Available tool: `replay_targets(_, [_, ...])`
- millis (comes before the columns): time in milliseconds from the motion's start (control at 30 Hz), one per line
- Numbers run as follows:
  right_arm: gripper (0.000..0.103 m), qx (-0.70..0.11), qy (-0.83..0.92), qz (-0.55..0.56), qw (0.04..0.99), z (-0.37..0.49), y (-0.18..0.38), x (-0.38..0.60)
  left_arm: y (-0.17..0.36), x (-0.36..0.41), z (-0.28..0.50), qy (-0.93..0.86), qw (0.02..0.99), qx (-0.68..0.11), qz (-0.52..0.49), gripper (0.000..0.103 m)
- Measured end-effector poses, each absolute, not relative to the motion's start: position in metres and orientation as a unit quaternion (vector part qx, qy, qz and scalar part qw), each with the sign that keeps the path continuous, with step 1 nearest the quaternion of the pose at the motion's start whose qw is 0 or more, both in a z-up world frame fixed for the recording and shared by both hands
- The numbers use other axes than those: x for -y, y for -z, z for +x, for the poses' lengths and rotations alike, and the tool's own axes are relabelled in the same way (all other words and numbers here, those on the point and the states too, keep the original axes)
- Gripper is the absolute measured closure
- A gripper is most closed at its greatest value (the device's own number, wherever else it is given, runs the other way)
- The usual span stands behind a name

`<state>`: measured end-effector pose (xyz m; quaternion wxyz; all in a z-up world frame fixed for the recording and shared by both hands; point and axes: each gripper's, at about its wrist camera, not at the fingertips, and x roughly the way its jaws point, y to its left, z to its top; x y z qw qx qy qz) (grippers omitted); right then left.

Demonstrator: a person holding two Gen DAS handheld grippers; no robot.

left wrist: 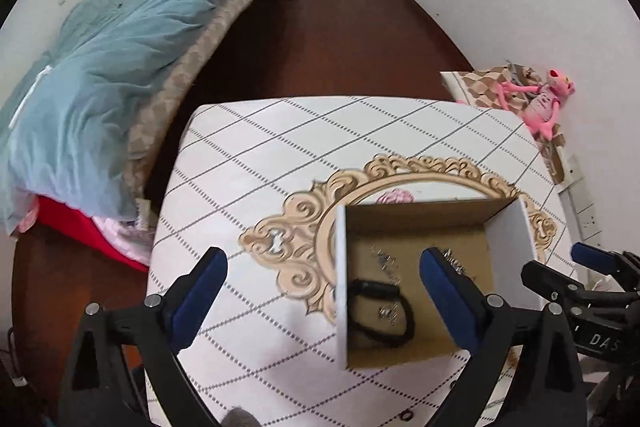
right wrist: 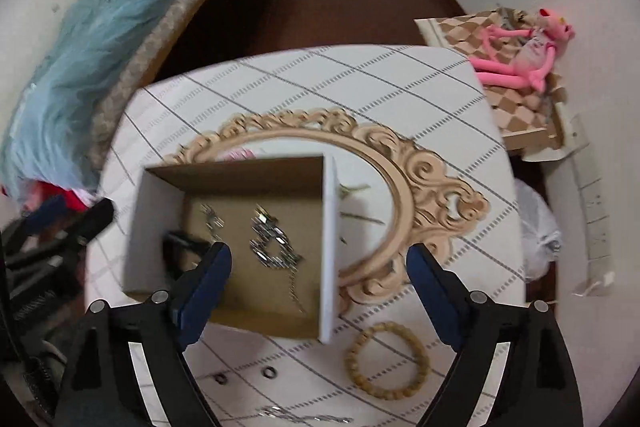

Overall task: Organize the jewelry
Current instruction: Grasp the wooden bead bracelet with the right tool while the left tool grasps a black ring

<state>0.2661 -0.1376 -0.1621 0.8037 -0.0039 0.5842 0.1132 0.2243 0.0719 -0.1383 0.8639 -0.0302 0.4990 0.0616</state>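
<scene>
Two grippers are seen, and both are held wide open with nothing between the fingers. The left gripper (left wrist: 324, 291) is kept above the near left wall of the cardboard box (left wrist: 416, 227); the right gripper (right wrist: 320, 291) is kept above the near right corner of the same box, with the mirror's carved frame (right wrist: 432, 179) just behind.

The task is judged to be partly done. Inside the box a silver chain with shiny links (right wrist: 272, 235) and a black band (left wrist: 376, 311) are already laid on the brown bottom; a smaller silver piece (right wrist: 212, 219) is seen beside the chain.

Outside the box several things are left on the checked tablecloth (right wrist: 400, 83): a wooden bead bracelet (right wrist: 386, 361), close to the box's near right corner, two small dark rings (right wrist: 244, 375) and, at the lower edge, another silver chain (right wrist: 304, 418), blurred. The bracelet is made of round light-brown beads and is lying flat, in a closed loop. It is probably the nearest piece for the right gripper.
</scene>
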Motion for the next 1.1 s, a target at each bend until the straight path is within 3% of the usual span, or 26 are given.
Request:
replay_targets(67, [0.004,-0.586,-0.109,-0.013,0.803,0.259,0.166,0.139,0.14,-0.071,0.216,-0.065,0.865,-0.497,-0.029,0.004])
replay_targets(367, [0.004,-0.576,-0.097,-0.027,0.811,0.228,0.161,0.141,0.137,-0.061,0.186,-0.073,0.863,-0.499,-0.021,0.004])
replay_targets(1100, [0.001,-0.485,-0.087,-0.005,0.87,0.142,0.056,0.171,0.066,-0.04,0.111,-0.06,0.887,-0.455,-0.053,0.004])
